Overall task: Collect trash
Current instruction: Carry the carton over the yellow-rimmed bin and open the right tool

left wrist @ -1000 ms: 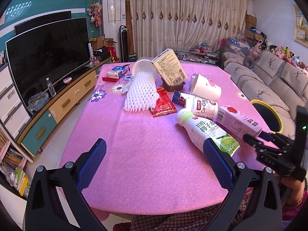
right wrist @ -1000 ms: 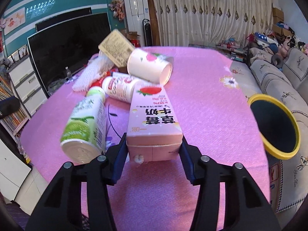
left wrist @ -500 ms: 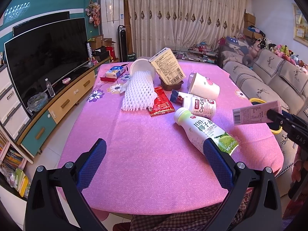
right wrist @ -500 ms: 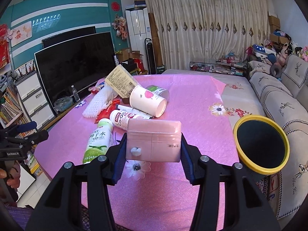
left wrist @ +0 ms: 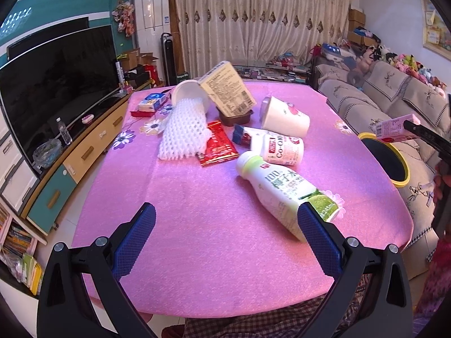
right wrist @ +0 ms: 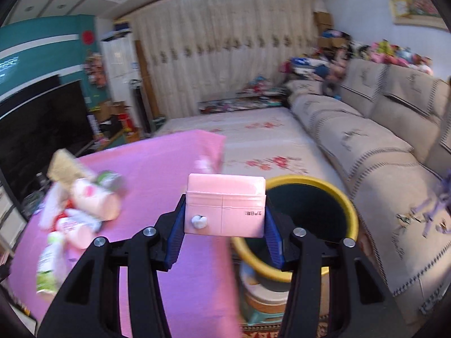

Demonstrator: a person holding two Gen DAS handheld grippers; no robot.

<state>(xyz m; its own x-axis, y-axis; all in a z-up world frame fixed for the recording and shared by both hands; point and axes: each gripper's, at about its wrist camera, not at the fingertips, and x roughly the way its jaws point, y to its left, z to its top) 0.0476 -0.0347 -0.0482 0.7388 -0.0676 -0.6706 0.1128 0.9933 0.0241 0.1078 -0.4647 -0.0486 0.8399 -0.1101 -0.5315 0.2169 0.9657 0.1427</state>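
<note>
Right claw (right wrist: 224,225) clamped on a pink rectangular milk carton (right wrist: 225,205), held beside the yellow-rimmed round bin (right wrist: 349,211) past the pink foam tabletop (left wrist: 197,211) edge. Carrying step; next, likely centring over the opening and releasing. Left claw (left wrist: 225,239) spread wide, empty, above the tabletop near a white-and-green plastic bottle (left wrist: 282,191).

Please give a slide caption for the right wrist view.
Right gripper carries pink carton toward yellow-rimmed bin.

2 bottles (left wrist: 284,194), 1 pink carton (right wrist: 224,207), 1 bin (right wrist: 307,219), 1 cup (left wrist: 284,117).
</note>
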